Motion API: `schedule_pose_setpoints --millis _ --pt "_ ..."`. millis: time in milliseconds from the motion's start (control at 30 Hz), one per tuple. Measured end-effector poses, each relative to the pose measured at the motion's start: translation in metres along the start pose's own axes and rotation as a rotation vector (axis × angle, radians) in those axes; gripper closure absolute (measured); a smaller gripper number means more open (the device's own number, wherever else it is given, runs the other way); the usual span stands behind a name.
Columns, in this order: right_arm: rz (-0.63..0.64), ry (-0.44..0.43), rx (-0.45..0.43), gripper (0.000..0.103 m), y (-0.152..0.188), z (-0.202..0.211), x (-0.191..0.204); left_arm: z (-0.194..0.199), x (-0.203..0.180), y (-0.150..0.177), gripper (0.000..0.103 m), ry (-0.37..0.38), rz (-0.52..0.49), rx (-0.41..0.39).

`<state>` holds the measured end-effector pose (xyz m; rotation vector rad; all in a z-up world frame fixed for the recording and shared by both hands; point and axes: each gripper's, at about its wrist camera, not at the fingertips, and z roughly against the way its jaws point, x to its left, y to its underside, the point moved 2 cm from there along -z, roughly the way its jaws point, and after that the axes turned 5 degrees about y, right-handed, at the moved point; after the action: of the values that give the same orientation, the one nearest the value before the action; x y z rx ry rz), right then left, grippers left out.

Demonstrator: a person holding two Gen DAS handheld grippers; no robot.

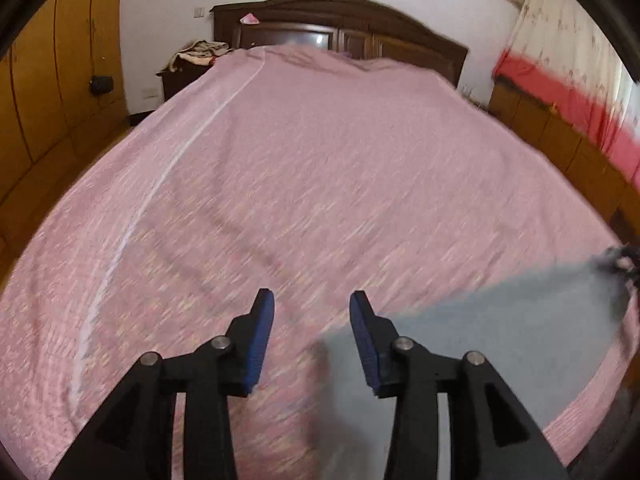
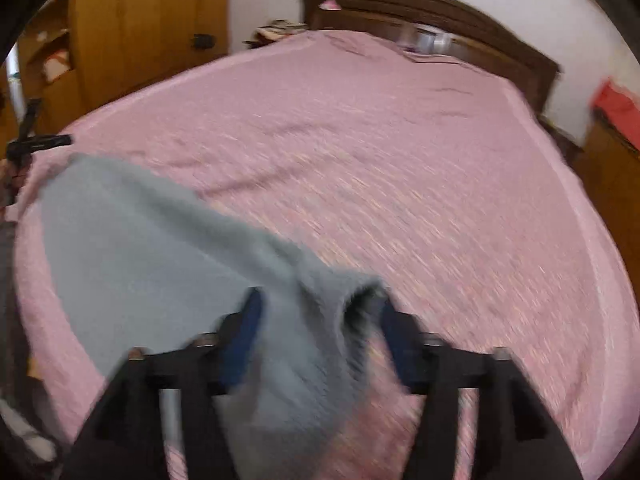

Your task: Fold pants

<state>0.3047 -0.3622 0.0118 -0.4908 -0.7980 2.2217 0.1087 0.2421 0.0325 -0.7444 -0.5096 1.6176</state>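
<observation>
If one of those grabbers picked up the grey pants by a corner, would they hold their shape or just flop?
Most likely flop: the grey pants already drape in soft folds over the pink bedspread. The fuzzy edge between the open right gripper fingers suggests fleece-like cloth, probably light and grippy rather than slippery. Pushed, they would likely bunch up, not slide whole.

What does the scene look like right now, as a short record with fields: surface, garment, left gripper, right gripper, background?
surface: bed with pink bedspread
garment: grey-blue pants lying on the bedspread near its front edge
left gripper: open, nothing between the jaws, pants just to its right
right gripper: open, a raised fold of the pants between the jaws, pads not pressing on it
background: dark wooden headboard, wooden wardrobe
</observation>
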Motion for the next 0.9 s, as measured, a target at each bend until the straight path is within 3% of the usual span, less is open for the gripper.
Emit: schedule_pose_setpoints --millis 133,233,300,333,367,400,433,467,533,633,700,767,800,900 --pt "0.099 -0.132 0.042 0.033 -0.054 -0.039 0.044 -0.012 -0.049 -0.022 0.062 0.095 -0.045 -0.020" --pt "0.133 -0.279 0.129 0.033 -0.083 -0.086 0.076 -0.026 -0.086 -0.015 0.062 0.151 -0.086 -0.037" --pt "0.149 -0.328 0.265 0.033 -0.088 -0.127 0.092 -0.036 -0.102 -0.004 0.062 0.218 -0.057 -0.022" --pt "0.188 -0.326 0.396 0.038 -0.083 -0.152 0.105 -0.041 -0.110 0.004 0.062 0.243 -0.049 -0.005" --pt "0.224 -0.315 0.437 0.052 -0.080 -0.160 0.113 -0.047 -0.116 0.013 0.062 0.256 -0.048 0.012" --pt "0.284 -0.301 0.418 0.059 -0.079 -0.155 0.124 -0.050 -0.119 0.017 0.062 0.256 -0.053 0.021" --pt "0.375 -0.279 0.337 0.083 -0.079 -0.137 0.137 -0.052 -0.122 0.024 0.062 0.256 -0.061 0.034" --pt "0.435 -0.227 0.262 0.088 -0.077 -0.120 0.147 -0.054 -0.121 0.032 0.062 0.257 -0.066 0.047" --pt "0.589 -0.039 0.043 0.088 -0.057 -0.071 0.174 -0.057 -0.113 0.039 0.062 0.254 -0.050 0.052" --pt "0.834 0.193 -0.178 0.087 0.006 -0.029 0.221 -0.061 -0.098 0.051 0.062 0.263 0.037 0.053" --pt "0.943 0.192 -0.191 0.087 0.043 -0.023 0.245 -0.063 -0.094 0.055 0.062 0.262 0.071 0.058" --pt "1.008 0.179 -0.142 0.086 0.072 -0.025 0.265 -0.058 -0.099 0.053 0.062 0.246 0.066 0.050" --pt "0.980 0.183 -0.157 0.086 0.075 -0.020 0.269 -0.054 -0.100 0.055 0.062 0.251 0.059 0.042" --pt "0.822 -0.003 -0.136 0.084 0.053 -0.004 0.261 -0.050 -0.115 0.058 0.062 0.280 0.008 0.040"
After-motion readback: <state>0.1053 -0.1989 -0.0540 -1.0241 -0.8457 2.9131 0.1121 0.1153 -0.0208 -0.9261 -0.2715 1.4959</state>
